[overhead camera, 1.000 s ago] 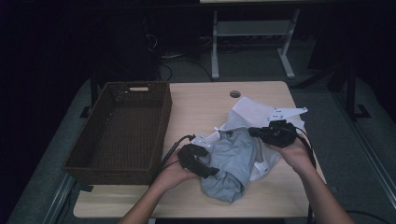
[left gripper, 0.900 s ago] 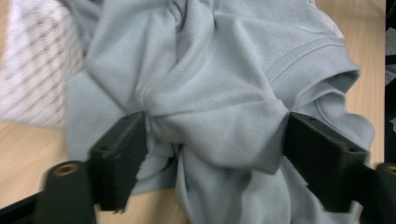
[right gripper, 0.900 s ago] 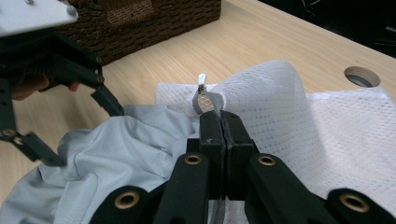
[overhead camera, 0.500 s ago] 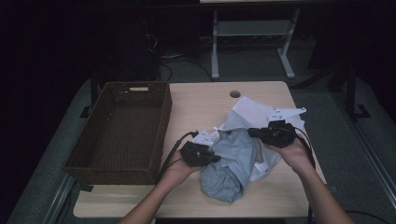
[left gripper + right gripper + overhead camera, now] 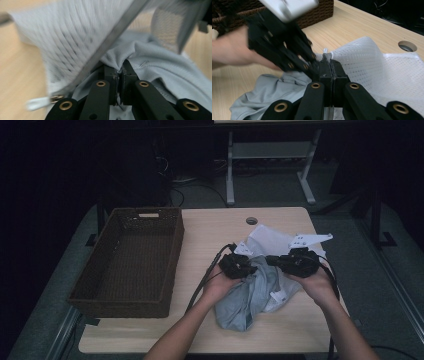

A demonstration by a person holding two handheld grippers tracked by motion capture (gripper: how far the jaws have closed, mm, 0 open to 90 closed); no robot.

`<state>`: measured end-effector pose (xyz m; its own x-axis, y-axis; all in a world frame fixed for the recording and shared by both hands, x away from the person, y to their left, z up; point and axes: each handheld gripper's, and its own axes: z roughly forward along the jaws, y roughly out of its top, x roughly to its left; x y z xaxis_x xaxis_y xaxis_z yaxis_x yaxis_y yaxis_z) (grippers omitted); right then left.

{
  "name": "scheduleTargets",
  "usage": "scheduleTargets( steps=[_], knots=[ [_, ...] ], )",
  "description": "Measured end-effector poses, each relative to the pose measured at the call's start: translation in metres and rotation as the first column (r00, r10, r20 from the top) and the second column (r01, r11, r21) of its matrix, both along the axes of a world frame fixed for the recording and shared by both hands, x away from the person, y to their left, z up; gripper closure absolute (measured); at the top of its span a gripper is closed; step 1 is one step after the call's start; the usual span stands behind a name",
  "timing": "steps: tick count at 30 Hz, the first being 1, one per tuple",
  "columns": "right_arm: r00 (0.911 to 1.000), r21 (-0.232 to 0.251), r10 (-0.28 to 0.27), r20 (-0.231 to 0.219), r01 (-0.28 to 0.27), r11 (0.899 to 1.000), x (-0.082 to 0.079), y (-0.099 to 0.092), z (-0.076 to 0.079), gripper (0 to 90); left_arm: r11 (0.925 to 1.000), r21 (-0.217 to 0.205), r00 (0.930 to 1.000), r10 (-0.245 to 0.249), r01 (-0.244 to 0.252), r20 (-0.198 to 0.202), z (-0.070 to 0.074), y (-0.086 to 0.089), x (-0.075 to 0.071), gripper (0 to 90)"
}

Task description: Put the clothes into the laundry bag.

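Note:
A grey garment (image 5: 247, 297) with white mesh lining (image 5: 270, 240) lies crumpled on the right half of the wooden table (image 5: 210, 235). My left gripper (image 5: 251, 266) is shut on a pinched fold of its grey cloth (image 5: 155, 65), just under a blurred flap of mesh (image 5: 75, 37). My right gripper (image 5: 271, 260) is shut on the garment's edge where grey cloth (image 5: 272, 87) meets mesh (image 5: 372, 65). The two grippers meet almost tip to tip over the garment's upper part; the left gripper (image 5: 310, 65) appears blurred right beside the right gripper (image 5: 329, 65).
A dark woven basket (image 5: 172, 250) stands empty on the left half of the table. A round cable hole (image 5: 251, 220) sits near the far edge. Cables trail from both grippers towards the front edge. Dark floor and a desk frame lie beyond the table.
My left gripper has moved up and to the right across the garment, closed on a fold, and now meets the right gripper. The right gripper has kept its place.

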<state>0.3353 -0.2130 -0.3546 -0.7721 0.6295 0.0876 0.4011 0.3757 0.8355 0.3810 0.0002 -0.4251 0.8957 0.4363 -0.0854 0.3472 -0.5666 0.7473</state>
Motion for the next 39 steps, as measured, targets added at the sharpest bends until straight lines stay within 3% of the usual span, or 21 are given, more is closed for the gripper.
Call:
scheduleTargets(
  steps=[5,7,10,15,19,25,30,36,39],
  knots=[
    [1.0000,0.002,-0.004,-0.006,0.004,1.000,0.002,-0.001,-0.001,88.4,0.9999,0.007,0.9997,0.012,-0.012,-0.022,-0.013,-0.003,0.005,82.8],
    [1.0000,-0.001,-0.005,-0.004,0.005,1.000,0.002,-0.001,-0.001,88.4,0.9995,0.010,0.9995,0.029,-0.029,-0.016,-0.009,0.001,0.003,74.2],
    [0.9999,-0.001,-0.007,-0.008,0.007,1.000,0.002,-0.001,-0.002,88.4,0.9990,-0.014,0.9983,0.042,-0.042,-0.041,0.004,0.015,0.000,62.2],
    [0.9999,-0.004,-0.010,-0.012,0.010,1.000,0.003,-0.002,-0.003,88.4,0.9990,-0.028,0.9992,0.034,-0.035,-0.023,0.027,0.044,-0.020,45.3],
    [0.9998,-0.006,-0.010,-0.014,0.010,1.000,0.003,-0.001,-0.004,88.4,0.9990,-0.042,0.9995,-0.014,0.013,-0.027,0.034,0.063,-0.044,38.5],
    [0.9998,-0.012,-0.012,-0.015,0.012,1.000,0.003,-0.001,-0.005,88.4,0.9959,-0.026,0.9923,-0.088,0.086,-0.086,0.017,0.076,-0.079,35.9],
    [0.9997,-0.013,-0.014,-0.019,0.014,1.000,0.004,0.000,-0.006,88.4,0.9885,-0.016,0.9801,-0.151,0.150,-0.129,-0.003,0.079,-0.101,34.0],
    [0.9997,-0.027,-0.013,-0.023,0.012,1.000,0.004,0.000,-0.009,88.4,0.9776,0.055,0.9663,-0.191,0.203,-0.172,-0.028,0.067,-0.106,33.5],
    [0.9994,-0.035,-0.015,-0.032,0.014,0.999,0.005,0.000,-0.012,88.3,0.9744,0.087,0.9695,-0.192,0.207,-0.152,-0.034,0.062,-0.106,38.0]
  ],
)
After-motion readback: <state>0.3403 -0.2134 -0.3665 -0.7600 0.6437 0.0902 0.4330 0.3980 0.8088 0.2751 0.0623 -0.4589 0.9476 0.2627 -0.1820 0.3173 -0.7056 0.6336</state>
